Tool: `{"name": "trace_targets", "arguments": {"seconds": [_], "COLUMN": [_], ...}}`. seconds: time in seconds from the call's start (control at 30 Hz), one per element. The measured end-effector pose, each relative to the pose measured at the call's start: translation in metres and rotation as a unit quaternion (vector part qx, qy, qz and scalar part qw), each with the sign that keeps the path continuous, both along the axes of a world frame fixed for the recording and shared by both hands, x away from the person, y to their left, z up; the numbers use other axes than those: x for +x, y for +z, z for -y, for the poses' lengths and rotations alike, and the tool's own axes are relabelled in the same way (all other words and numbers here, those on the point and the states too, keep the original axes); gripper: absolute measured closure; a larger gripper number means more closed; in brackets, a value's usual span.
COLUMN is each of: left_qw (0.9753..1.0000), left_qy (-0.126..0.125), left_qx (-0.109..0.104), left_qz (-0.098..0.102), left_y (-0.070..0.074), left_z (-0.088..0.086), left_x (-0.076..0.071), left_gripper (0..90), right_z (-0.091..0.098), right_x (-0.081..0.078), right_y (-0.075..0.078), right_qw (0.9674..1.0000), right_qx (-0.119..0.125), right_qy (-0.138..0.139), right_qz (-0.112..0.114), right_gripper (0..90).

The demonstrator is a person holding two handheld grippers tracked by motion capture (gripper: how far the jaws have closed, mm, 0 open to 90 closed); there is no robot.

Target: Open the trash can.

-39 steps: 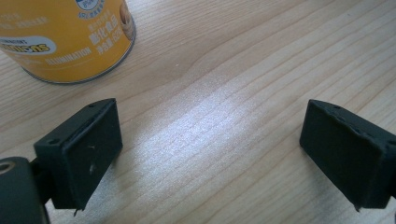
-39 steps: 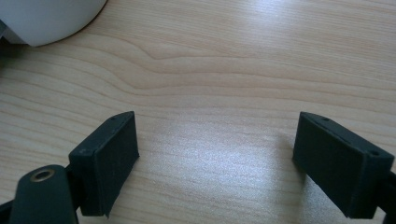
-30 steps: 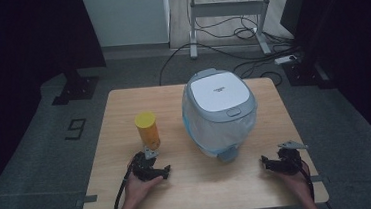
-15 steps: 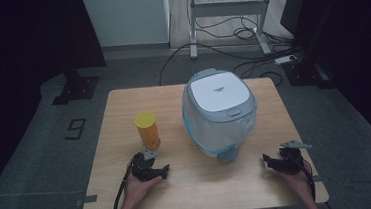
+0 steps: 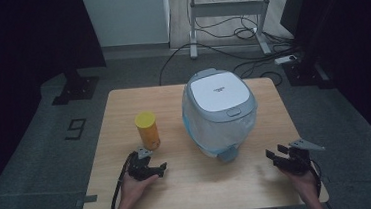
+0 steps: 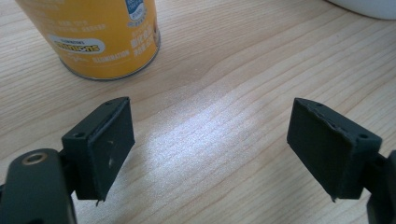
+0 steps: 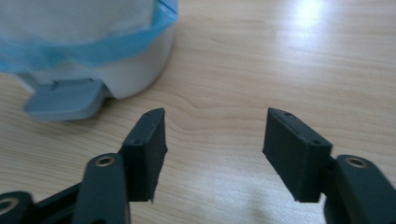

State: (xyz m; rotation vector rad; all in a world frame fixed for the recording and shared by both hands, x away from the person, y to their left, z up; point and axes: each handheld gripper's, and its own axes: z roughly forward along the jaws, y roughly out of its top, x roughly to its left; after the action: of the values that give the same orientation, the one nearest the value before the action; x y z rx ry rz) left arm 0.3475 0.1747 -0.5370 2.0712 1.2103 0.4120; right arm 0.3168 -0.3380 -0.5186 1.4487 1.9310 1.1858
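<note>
Yellow can (image 5: 147, 130) sits just far of the empty, parted left tongs (image 5: 153, 168); right tongs (image 5: 274, 155), likewise released, have just been narrowing near the bin (image 5: 219, 111); advise centring jaws around the can before clenching.

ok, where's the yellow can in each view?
High view: yellow can stands left of centre, beyond the left gripper.
Left gripper view: upper left, beyond the open jaws.
Right gripper view: not in it.
Shared landmark: the pedal bin, top right edge in the left gripper view, upper left in the right.
</note>
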Motion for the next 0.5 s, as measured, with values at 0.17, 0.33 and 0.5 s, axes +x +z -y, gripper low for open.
{"name": "trace_targets", "arguments": {"seconds": [0.17, 0.33, 0.5], "left_qw": [1.0000, 1.0000, 1.0000], "left_qy": [0.002, -0.002, -0.007], "left_qx": [-0.008, -0.004, -0.001], "left_qz": [0.000, -0.001, 0.000], "left_y": [0.001, 0.001, 0.001], "left_z": [-0.002, -0.001, 0.001], "left_x": [0.000, 0.000, -0.001], "left_gripper": [15.4, 15.7, 15.9], "right_z": [0.001, 0.002, 0.002], "right_x": [-0.003, -0.009, -0.012], "right_y": [0.007, 0.021, 0.029], "right_qw": [0.9998, 0.9987, 0.9973], "right_qx": [0.012, 0.027, 0.041], "right_qy": [0.012, 0.029, 0.041], "right_qz": [0.010, 0.033, 0.044], "right_gripper": [47.1, 58.5, 67.5]}}
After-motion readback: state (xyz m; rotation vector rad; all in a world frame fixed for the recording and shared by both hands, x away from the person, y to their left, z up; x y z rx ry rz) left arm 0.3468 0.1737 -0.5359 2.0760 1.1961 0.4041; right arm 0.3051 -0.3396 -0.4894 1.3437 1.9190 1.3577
